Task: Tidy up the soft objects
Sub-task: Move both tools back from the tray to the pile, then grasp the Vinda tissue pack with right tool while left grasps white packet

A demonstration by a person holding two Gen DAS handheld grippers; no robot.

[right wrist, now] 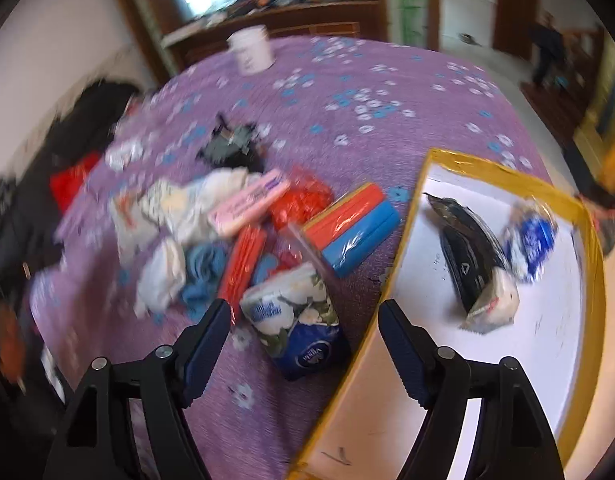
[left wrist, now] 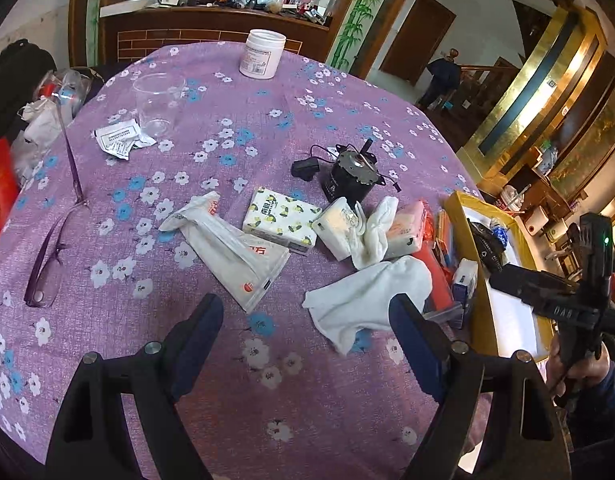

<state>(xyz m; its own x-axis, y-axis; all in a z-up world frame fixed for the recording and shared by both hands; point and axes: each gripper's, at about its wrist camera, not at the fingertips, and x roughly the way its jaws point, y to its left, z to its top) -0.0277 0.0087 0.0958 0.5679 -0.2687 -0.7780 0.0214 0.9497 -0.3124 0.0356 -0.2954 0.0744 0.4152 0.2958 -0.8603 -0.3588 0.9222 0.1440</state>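
Round table under a purple floral tablecloth [left wrist: 235, 92]; soft goods heaped toward its right side, beside a yellow-rimmed white box [right wrist: 507, 184] at the table's right edge.

Left gripper [left wrist: 305, 320] hangs above the cloth, jaws wide apart, nothing between them; a white sock [left wrist: 371, 300] lies flat just ahead of the right-hand finger, not touching it; a second white sock [left wrist: 373, 232] sits bunched behind it, against a plain white tissue pack [left wrist: 335, 228]; left of that a lemon-print tissue pack [left wrist: 281, 220], and further left a long white plastic wrapper [left wrist: 231, 248] with red print.

Behind the pile: a black motor [left wrist: 347, 176] with a loose cord; a clear plastic cup [left wrist: 157, 102]; a white jar [left wrist: 263, 54] at the far edge; purple-framed glasses [left wrist: 55, 240] on the left of the cloth.

Right gripper [right wrist: 305, 316], view blurred; jaws apart, empty; a blue-and-white floral tissue pack [right wrist: 299, 320] stands tilted on the cloth between and just beyond the fingertips, no pad pressing on it; the right finger sits over the box rim. Beyond: an orange and blue bar pair [right wrist: 355, 228], red wrappers, a pink pack [right wrist: 247, 204], blue cloth [right wrist: 203, 276], white fabric.

Inside the box: a black packet [right wrist: 467, 248] and a blue-and-white bag [right wrist: 531, 240], lying apart on the white floor.

From the left view, the right gripper's black body shows at far right, a hand [left wrist: 579, 368] wrapped on its grip.
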